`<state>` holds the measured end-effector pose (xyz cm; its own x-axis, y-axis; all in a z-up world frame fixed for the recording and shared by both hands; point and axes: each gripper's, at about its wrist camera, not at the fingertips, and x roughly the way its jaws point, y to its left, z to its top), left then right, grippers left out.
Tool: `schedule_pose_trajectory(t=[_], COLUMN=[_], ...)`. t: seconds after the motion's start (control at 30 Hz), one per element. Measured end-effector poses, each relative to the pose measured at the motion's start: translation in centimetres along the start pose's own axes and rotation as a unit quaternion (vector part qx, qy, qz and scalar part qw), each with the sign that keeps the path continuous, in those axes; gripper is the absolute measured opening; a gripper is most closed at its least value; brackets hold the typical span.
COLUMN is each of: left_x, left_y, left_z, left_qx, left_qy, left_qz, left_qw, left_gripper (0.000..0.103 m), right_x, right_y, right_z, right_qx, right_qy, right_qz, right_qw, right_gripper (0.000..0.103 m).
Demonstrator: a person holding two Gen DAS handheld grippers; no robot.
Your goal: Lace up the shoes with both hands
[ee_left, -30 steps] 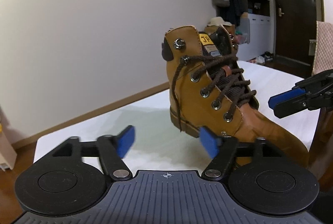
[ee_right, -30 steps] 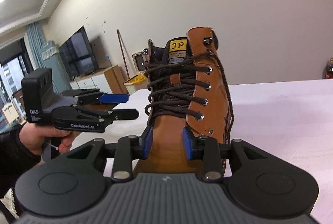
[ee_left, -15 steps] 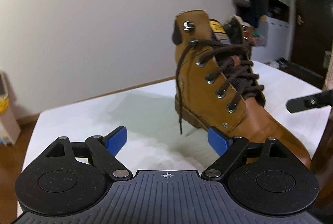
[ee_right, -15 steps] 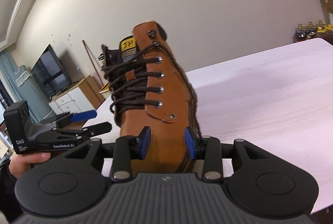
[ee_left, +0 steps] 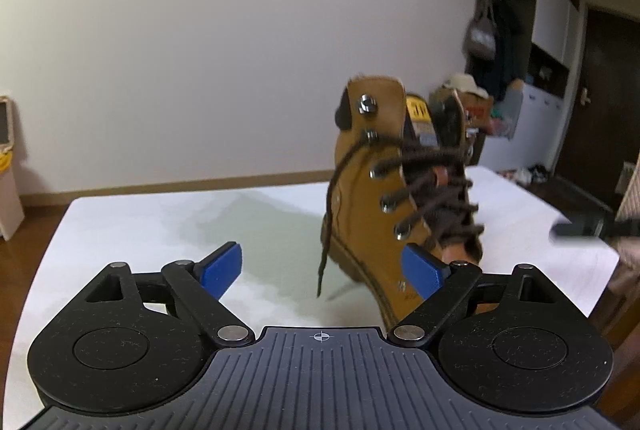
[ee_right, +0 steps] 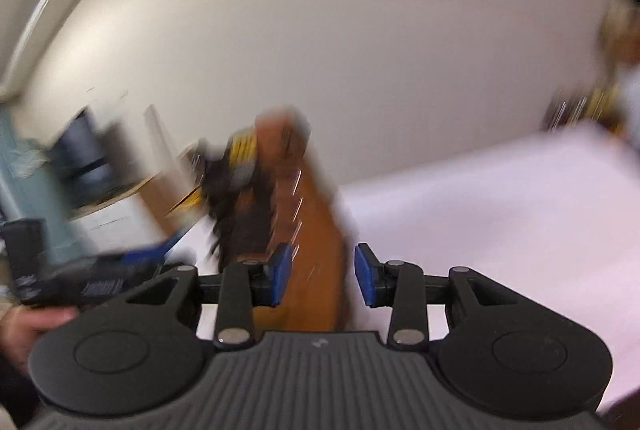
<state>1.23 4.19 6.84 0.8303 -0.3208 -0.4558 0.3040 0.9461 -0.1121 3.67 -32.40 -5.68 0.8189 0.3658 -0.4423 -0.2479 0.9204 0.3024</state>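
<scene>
while the left gripper gapes empty beside the boot, the right gripper – jaws closing – straddles its toe untouched.

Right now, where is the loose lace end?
In the left wrist view, the loose lace end dangles down the boot side, just above the white table, between the open left gripper pads.

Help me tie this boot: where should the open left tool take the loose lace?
Probably the lace's free hanging stretch beside the boot, below the upper hook. Come in from the boot's outer side, fingers either side: it dangles clear of leather there, above the table.
</scene>
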Motion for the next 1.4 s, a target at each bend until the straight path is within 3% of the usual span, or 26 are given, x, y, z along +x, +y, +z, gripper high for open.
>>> schedule_pose_trajectory(t=[0.07,0.13,0.2,0.27,0.4,0.6,0.8,0.97,1.07,1.13,1.27,1.33,1.4], left_x=[-0.1,-0.2,-0.2,-0.2,0.1,0.8,1.6,1.9,2.2,2.4,2.5,2.4,2.4], left_y=[-0.2,-0.4,-0.3,-0.2,-0.9,-0.6,-2.0,-3.0,-3.2,-3.3,-3.3,-2.8,-2.2], left_z=[0.3,0.6,0.8,0.9,0.9,1.5,1.8,1.8,2.1,2.2,2.4,2.8,3.3], left_qx=[0.003,0.008,-0.003,-0.012,0.014,0.013,0.095,0.149,0.161,0.169,0.202,0.213,0.215], left_qy=[0.001,0.007,0.005,0.005,0.004,0.016,0.022,0.009,-0.001,0.000,-0.002,-0.009,-0.014], left_qz=[-0.004,-0.018,-0.037,-0.049,-0.029,-0.072,-0.058,-0.054,-0.045,-0.043,-0.043,-0.033,-0.034], left_qw=[1.0000,0.9998,0.9993,0.9987,0.9995,0.9972,0.9936,0.9873,0.9860,0.9846,0.9783,0.9765,0.9760], left_gripper=[0.091,0.090,0.090,0.090,0.090,0.090,0.089,0.084,0.074,0.057,0.041,0.036,0.037], right_x=[-1.2,-2.0,-1.0,-0.2,0.2,1.6,2.6,2.5,2.5,2.4,2.4,2.4,2.6], right_y=[1.3,1.7,0.5,0.0,0.9,1.5,2.5,1.1,0.9,1.0,1.6,1.8,1.9], right_z=[-0.9,-1.1,-0.5,-0.6,-0.8,-0.2,-0.5,-0.1,-0.1,-0.1,0.1,0.4,0.8], right_qx=[-0.057,-0.064,-0.014,0.000,-0.029,-0.010,0.005,0.058,0.043,0.027,-0.008,-0.020,-0.022], right_qy=[-0.058,-0.095,-0.037,-0.006,-0.006,0.011,0.041,0.049,0.051,0.042,0.035,0.032,0.031], right_qz=[-0.045,-0.051,-0.010,0.007,0.020,0.058,0.072,0.086,0.066,0.057,0.057,0.061,0.062], right_qw=[0.996,0.992,0.999,1.000,0.999,0.998,0.997,0.993,0.996,0.997,0.998,0.997,0.997], right_gripper=[0.038,0.041,0.039,0.040,0.041,0.041,0.041,0.041,0.041,0.041,0.041,0.040,0.040])
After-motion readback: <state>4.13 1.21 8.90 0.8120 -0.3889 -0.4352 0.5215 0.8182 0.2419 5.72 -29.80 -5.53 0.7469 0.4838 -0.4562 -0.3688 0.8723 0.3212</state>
